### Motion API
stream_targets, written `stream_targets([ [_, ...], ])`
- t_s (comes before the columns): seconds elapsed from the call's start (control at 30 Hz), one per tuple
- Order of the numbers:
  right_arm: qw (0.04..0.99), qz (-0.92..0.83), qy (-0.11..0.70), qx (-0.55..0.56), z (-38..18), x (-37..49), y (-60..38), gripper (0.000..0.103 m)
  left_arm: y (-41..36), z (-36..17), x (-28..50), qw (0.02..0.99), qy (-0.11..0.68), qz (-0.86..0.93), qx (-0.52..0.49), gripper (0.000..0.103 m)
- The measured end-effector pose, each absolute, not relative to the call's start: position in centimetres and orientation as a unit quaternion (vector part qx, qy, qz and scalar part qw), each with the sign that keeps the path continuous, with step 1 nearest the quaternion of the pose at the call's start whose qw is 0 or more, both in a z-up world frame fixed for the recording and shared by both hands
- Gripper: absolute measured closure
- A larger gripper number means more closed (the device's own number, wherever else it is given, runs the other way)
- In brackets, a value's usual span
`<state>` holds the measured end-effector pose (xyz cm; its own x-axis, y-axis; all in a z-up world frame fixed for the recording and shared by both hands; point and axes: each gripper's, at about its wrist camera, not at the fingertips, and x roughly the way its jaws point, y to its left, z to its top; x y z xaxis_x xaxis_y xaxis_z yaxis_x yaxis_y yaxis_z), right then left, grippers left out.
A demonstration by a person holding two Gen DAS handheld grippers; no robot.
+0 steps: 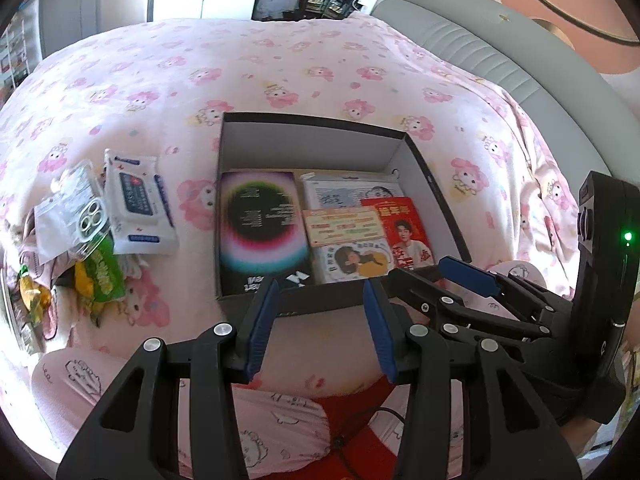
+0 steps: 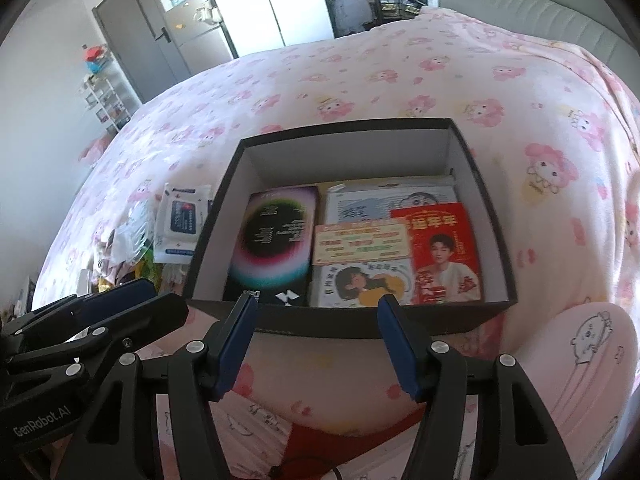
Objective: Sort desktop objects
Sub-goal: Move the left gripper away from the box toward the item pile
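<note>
Pink bedspread (image 1: 320,72) carries everything: from my left gripper (image 1: 320,300), fingers wide and empty, the wipes pack (image 1: 138,204) lies left of the box (image 1: 304,140), soft and light, best pinched across its long edges. From my right gripper (image 2: 316,320), also wide and empty, the box's far end looks bare, leaving open room.

Two close wrist views, angled down, sharing the black box (image 1: 424,168) (image 2: 464,152).

The box (image 2: 460,152) was black outside and white inside. Within it lay a black booklet (image 2: 276,248) ringed in green, pink and teal, and a red card (image 2: 440,248). Under it, the bedspread (image 2: 360,80) was pale pink with pink cartoon figures.
</note>
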<state>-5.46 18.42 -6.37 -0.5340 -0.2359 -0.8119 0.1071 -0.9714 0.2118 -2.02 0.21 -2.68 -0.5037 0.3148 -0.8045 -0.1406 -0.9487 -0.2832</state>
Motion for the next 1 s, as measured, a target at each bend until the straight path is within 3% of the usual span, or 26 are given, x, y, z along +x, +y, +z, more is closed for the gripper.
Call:
stream_targets([
  [1.0, 0.158, -0.848, -0.012, 0.505, -8.0, -7.5, 6.3, 0.044, -11.5, -4.9, -0.7, 0.058, -0.148, 0.86, -0.484, 0.059],
])
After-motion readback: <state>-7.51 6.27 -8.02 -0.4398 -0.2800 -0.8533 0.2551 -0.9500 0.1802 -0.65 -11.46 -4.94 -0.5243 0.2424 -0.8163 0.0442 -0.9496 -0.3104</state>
